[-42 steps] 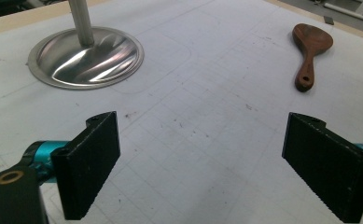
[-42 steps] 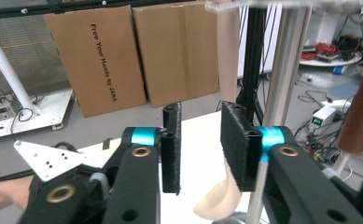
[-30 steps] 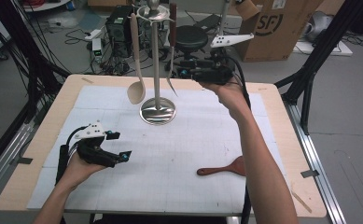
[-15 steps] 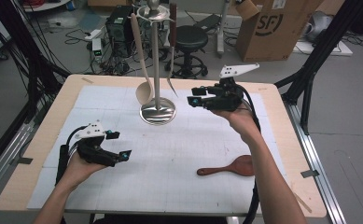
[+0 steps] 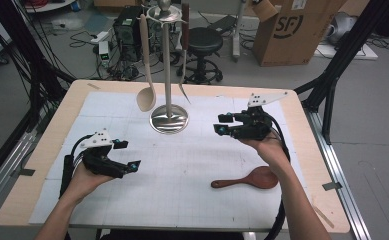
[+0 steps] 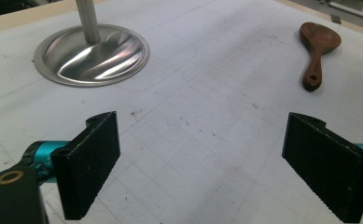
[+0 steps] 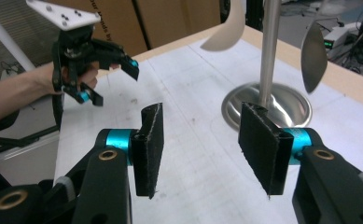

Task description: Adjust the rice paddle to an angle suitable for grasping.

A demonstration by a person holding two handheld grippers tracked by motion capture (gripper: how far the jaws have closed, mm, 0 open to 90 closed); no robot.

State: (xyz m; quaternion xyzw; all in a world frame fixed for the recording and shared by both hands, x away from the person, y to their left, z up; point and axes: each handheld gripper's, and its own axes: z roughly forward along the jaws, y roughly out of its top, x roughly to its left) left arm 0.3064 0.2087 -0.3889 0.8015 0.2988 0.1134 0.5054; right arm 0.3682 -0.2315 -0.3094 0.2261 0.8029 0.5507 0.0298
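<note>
Two utensils are already hanging on the metal stand (image 5: 168, 120) near the surface's far edge; one dark wooden spoon (image 5: 248, 179) is lying unhung near the right edge, while both the right claw (image 5: 221, 124) and left claw (image 5: 129, 156) are being held spread, empty.

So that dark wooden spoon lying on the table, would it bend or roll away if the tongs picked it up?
The wooden spoon looks like solid wood, so it probably stays stiff. It lies flat on the mat with a broad bowl, so rolling seems unlikely. Its glossy surface might slip a little, and a grip on the narrow handle could let the bowl end droop.
</note>
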